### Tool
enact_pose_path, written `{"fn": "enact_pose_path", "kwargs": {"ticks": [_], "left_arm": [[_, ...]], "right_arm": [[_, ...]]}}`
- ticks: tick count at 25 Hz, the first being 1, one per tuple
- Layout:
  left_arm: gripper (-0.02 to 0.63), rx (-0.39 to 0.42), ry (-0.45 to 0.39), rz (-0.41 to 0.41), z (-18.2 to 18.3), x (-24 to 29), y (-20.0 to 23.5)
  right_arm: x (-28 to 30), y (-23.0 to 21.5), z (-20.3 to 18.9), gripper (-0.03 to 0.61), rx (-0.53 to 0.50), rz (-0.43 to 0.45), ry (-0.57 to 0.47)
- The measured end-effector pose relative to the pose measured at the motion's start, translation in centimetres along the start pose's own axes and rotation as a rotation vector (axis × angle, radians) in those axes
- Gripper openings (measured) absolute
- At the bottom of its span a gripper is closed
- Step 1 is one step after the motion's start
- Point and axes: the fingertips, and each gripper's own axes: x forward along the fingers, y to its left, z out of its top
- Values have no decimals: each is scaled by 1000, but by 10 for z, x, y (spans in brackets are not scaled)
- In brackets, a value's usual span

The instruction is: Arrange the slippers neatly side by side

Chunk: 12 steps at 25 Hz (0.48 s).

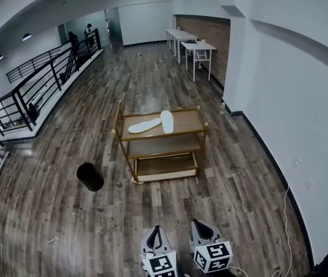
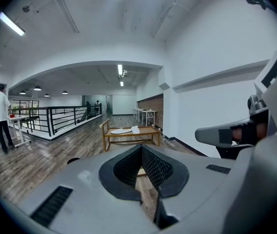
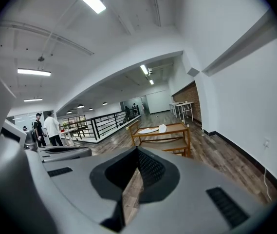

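Though left gripper (image 1: 156, 229) and right gripper (image 1: 199, 224) sit shut and empty, the slippers (image 1: 152, 123) look light, floppy; best pinched at an edge

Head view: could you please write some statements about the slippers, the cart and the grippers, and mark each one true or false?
1. Two white slippers lie on the top shelf of the wooden cart. True.
2. The slippers lie parallel, neatly side by side. False: they are angled to each other in a V shape, close at one end and spread at the other.
3. A black bin stands on the floor to the left of the cart in the head view. True.
4. The left gripper holds one slipper. False: its jaws are shut on nothing, and so are those of the right gripper. Both grippers are well short of the cart.
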Motion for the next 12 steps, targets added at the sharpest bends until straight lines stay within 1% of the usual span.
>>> {"fn": "enact_pose_path", "kwargs": {"ticks": [4, 12], "left_arm": [[0, -9, 2, 8, 13, 41, 23], [0, -14, -4, -34, 35, 120, 55]], "right_arm": [[40, -7, 18, -2, -9, -12, 5], [128, -7, 52, -2, -23, -17, -5]]}}
